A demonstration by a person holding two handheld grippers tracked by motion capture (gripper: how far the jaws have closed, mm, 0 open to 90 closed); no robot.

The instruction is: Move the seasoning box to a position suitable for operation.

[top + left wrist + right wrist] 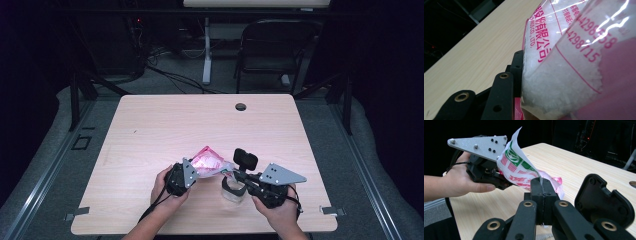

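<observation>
While the clear bag of white crystals (209, 162) is hanging between our two tools just below the middle of the high view, we are stretching it along a line that runs from the left gripper (187, 172) toward the right gripper (234, 174). In the left gripper view the bag (574, 62) is filling the right half of the frame, pressed against the black jaws at lower left, so we are judging that gripper to be clamped on the fuller end; the pinch itself is hidden behind the plastic. In the right gripper view the right gripper (541, 185) is sitting at centre with its jaws closed flat together, and a thin flap of the printed bag (517, 167) is rising out of the seam between them toward the upper left, where the other hand's gripper (496, 178) is holding the rest.

So the bag's long axis is lying left to right across the lower middle of the high view, its heavy end nearer the left hand (167, 192) and its thin printed edge in the right. A small clear cup (233, 189) is standing on the wooden table (165, 120) directly under the right gripper's end. We are judging that any tearing or tipping turns on that edge staying above the cup.
</observation>
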